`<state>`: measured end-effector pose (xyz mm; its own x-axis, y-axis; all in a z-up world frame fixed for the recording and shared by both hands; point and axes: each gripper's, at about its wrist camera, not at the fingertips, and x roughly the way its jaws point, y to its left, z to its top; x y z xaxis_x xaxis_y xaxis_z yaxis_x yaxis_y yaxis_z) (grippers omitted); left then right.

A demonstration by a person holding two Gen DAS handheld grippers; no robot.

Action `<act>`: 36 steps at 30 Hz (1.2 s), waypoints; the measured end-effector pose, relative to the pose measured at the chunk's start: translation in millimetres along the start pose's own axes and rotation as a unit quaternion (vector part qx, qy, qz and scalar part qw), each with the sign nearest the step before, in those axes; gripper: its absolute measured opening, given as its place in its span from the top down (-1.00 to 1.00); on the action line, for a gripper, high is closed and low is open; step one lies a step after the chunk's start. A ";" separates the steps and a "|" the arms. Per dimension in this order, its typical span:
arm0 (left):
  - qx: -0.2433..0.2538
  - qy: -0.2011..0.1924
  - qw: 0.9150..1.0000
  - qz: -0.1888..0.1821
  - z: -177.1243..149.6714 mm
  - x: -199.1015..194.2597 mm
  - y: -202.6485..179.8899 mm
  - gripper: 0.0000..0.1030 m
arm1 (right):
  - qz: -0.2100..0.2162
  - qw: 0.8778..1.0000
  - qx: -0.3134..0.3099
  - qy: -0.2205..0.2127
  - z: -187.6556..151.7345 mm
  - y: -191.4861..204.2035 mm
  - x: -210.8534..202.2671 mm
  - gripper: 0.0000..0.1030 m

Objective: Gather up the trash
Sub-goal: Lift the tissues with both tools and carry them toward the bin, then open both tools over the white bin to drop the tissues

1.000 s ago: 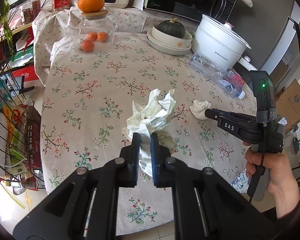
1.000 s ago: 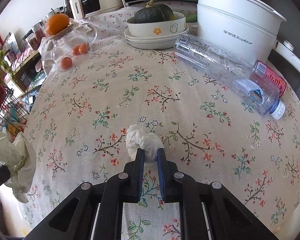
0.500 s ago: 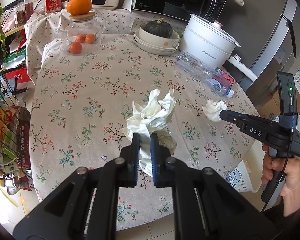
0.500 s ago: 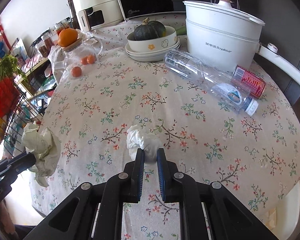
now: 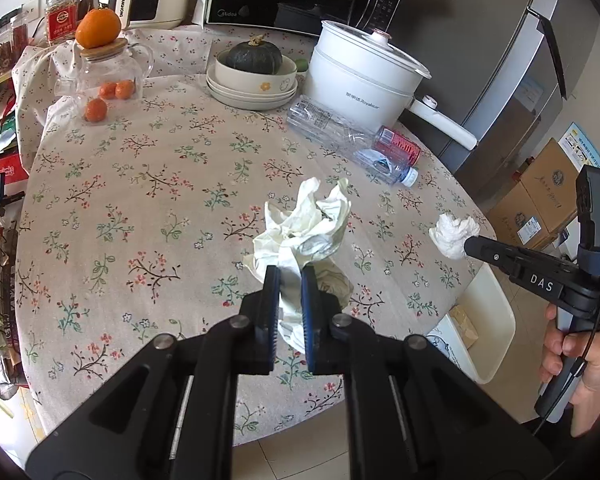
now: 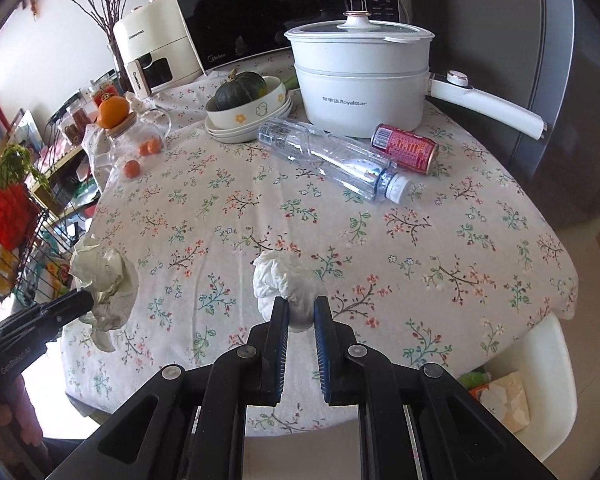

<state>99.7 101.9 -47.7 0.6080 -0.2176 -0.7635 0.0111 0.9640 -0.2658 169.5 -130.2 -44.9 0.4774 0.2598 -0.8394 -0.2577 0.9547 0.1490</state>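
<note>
we see the left gripper (image 5: 286, 294) pinching a crumpled wrapper (image 5: 306, 226); the right gripper (image 6: 301, 316) pinching a tissue wad (image 6: 284, 284) between its fingers.

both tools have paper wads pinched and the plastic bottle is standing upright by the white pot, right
Not quite: the plastic bottle lies on its side by the white pot, as the right wrist view shows. Both tools do pinch wads: left tool, right tool.

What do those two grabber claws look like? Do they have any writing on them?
Both are matte black plastic. The left gripper and right gripper each have two flat fingers with ribbed blue pads and round silver bolts. Seen from the side, the right one shows white letters "DAS", a green light and a thin black cable. A bare hand grips its handle.
</note>
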 end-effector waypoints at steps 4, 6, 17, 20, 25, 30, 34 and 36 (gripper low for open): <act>0.015 0.000 1.000 -0.016 0.3 5.4 -25.8 0.78 | -0.013 1.000 0.014 -0.003 -9.3 -24.6 -16.9 0.73; 0.024 0.002 0.999 -0.024 -0.4 9.5 -39.3 0.78 | -0.018 1.000 0.022 -0.005 -14.2 -37.4 -24.9 0.73; 0.073 0.019 0.995 -0.058 -11.1 31.2 -104.1 0.78 | -0.051 0.995 0.081 0.001 -50.6 -116.9 -54.3 0.73; 0.088 0.025 0.994 -0.067 -15.6 38.8 -124.3 0.78 | -0.060 0.993 0.102 0.005 -62.3 -141.5 -58.8 0.73; 0.104 0.042 0.989 -0.094 -25.2 54.0 -156.1 0.78 | -0.072 0.990 0.123 0.014 -82.6 -173.2 -64.7 0.73; 0.135 0.059 0.981 -0.123 -37.2 69.2 -190.7 0.78 | -0.085 0.986 0.144 0.024 -104.8 -199.3 -71.2 0.73; 0.159 0.067 0.975 -0.139 -50.0 82.4 -216.9 0.78 | -0.089 0.982 0.166 0.030 -119.0 -219.8 -77.0 0.73; 0.172 0.066 0.972 -0.145 -56.2 89.2 -227.9 0.78 | -0.094 0.980 0.175 0.034 -125.7 -228.8 -78.9 0.73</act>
<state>106.8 -145.8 -88.2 0.4330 -0.4837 -0.7606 0.4449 0.8486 -0.2864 85.2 -387.4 -78.4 0.4294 0.0762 -0.8999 0.1386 0.9791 0.1491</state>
